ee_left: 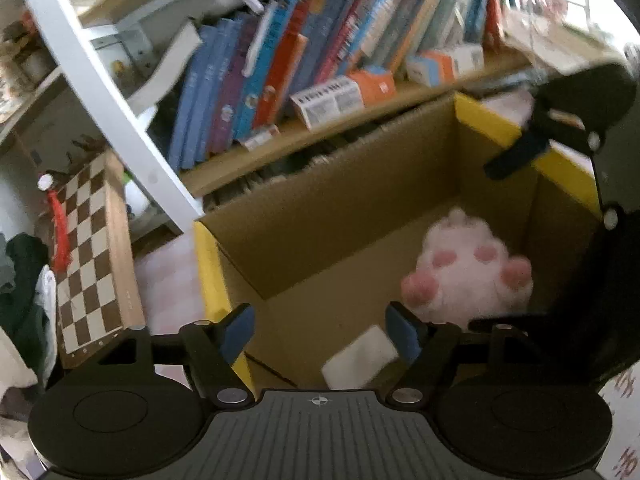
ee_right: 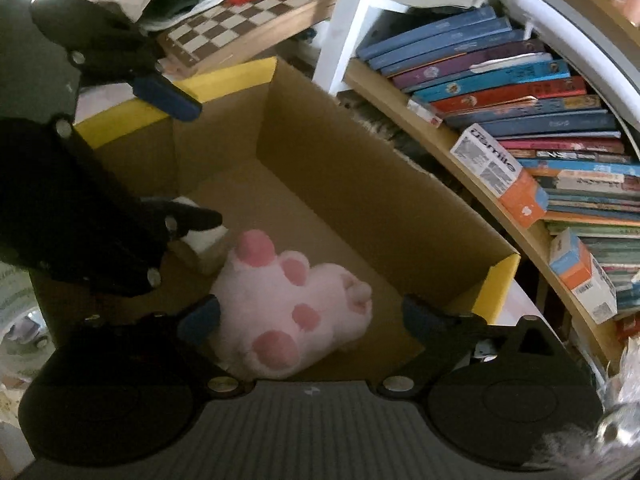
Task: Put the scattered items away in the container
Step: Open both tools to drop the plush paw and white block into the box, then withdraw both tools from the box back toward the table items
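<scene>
Both tools hang over an open cardboard box (ee_left: pixel 320 216), each seen from its own wrist camera. Closest in the left wrist view is the left tool (ee_left: pixel 320 330), its two blue-padded fingers (ee_left: pixel 238 332) spread wide with nothing between them, poised above the near end of the box. Just beyond its right finger a small white block (ee_left: pixel 360 356) lies on the box floor, somewhat blurred.

Further in, toward the right-hand corner, a pink plush paw (ee_left: pixel 468 268) rests on the bottom of the box with its darker pink pads facing up. From the right wrist view the same plush paw (ee_right: pixel 292 308) sits directly below the right tool (ee_right: pixel 312 318), whose fingers are also released and wide apart, one on either side of the toy but above it, not touching as far as can be told. The white block (ee_right: pixel 204 240) lies just beside the toy's toe end, partly hidden by the left tool (ee_right: pixel 188 160), which reaches in from the left of that picture.

Yellow tape edges the box flaps (ee_right: pixel 228 78). Behind the box stands a wooden bookshelf (ee_right: pixel 440 148) packed with leaning books (ee_left: pixel 280 72), with a few small orange and white cartons (ee_right: pixel 500 176) in front of them. A chessboard (ee_left: pixel 88 256) leans nearby, next to a white frame post (ee_left: pixel 120 108).
</scene>
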The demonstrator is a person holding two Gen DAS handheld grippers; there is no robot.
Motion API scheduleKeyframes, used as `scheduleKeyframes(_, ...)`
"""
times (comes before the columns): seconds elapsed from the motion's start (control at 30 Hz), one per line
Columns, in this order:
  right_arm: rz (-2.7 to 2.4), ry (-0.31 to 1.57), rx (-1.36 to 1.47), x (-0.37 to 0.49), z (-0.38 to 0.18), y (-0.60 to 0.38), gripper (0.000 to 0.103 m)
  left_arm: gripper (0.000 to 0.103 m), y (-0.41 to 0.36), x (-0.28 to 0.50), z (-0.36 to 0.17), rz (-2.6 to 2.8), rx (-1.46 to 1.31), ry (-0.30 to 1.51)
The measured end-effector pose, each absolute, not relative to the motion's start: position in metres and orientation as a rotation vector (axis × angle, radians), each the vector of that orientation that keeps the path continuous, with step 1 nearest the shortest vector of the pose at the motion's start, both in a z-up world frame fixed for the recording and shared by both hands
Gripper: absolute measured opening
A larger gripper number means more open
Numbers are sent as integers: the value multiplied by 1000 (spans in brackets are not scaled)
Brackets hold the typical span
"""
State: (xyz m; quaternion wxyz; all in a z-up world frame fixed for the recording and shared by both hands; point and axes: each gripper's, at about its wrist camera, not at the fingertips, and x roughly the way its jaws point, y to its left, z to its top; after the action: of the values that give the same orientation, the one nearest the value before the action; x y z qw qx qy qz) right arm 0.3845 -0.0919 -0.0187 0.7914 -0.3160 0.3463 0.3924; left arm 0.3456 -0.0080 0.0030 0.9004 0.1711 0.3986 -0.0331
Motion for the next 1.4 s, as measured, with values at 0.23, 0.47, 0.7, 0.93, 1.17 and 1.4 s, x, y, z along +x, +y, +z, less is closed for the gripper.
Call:
scheduleKeyframes(0.23, 798, 680, -692, 377, -2, -101, 103, 81, -6, 332, 24, -60, 339, 736)
scheduleKeyframes(0.47, 762, 590, -631, 356, 31, -114, 103, 82, -9, 308, 52, -52, 331, 627)
scheduleKeyframes(0.7, 717, 542, -513, 336, 61, -135, 103, 87, -9, 270, 80, -45, 285, 537)
scheduleKeyframes(0.93, 677, 503, -376, 303, 87, -165, 103, 88, -6, 227, 102, -23, 236, 468)
scheduleKeyframes(1.17, 636, 450, -283, 268, 93, -201, 103, 93, 11, 179, 99, 21, 144, 464)
scheduleKeyframes(1.4, 580, 467, -166, 240, 87, -235, 103, 93, 27, 144, 81, 90, 110, 521)
